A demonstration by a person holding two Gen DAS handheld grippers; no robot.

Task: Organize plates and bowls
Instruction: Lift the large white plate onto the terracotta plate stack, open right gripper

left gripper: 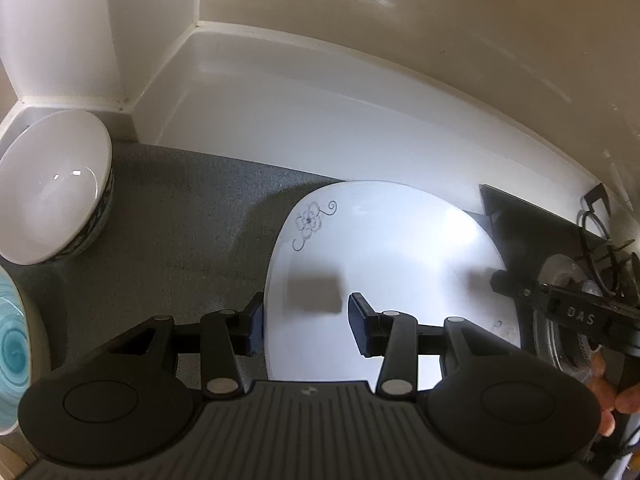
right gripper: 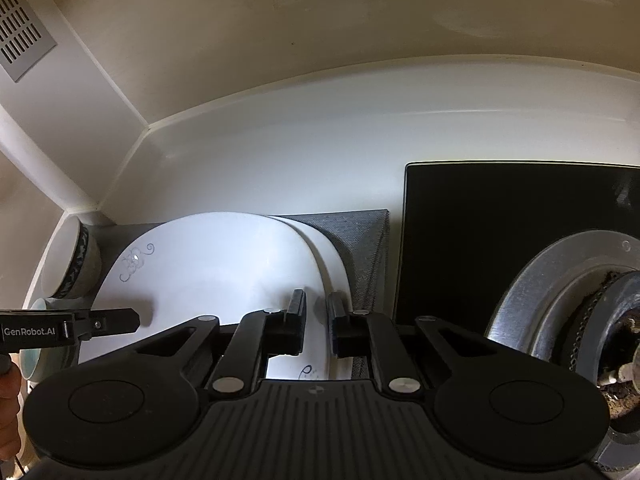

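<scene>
A white plate with a grey flower print (left gripper: 384,248) lies on a grey mat (left gripper: 192,232); in the right wrist view it (right gripper: 216,264) rests on top of a second white plate (right gripper: 334,276). My left gripper (left gripper: 306,322) is open, one finger left of the plate's rim and one above the plate. My right gripper (right gripper: 316,326) is closed on the right rim of the flower plate. A white bowl with a dark patterned outside (left gripper: 56,188) sits at the mat's far left. A turquoise swirl dish (left gripper: 14,344) is at the left edge.
White counter and cream walls (left gripper: 360,40) form a corner behind the mat. A black glass hob (right gripper: 500,232) with a steel gas burner (right gripper: 568,300) lies right of the mat. A vent grille (right gripper: 20,24) is on the left wall.
</scene>
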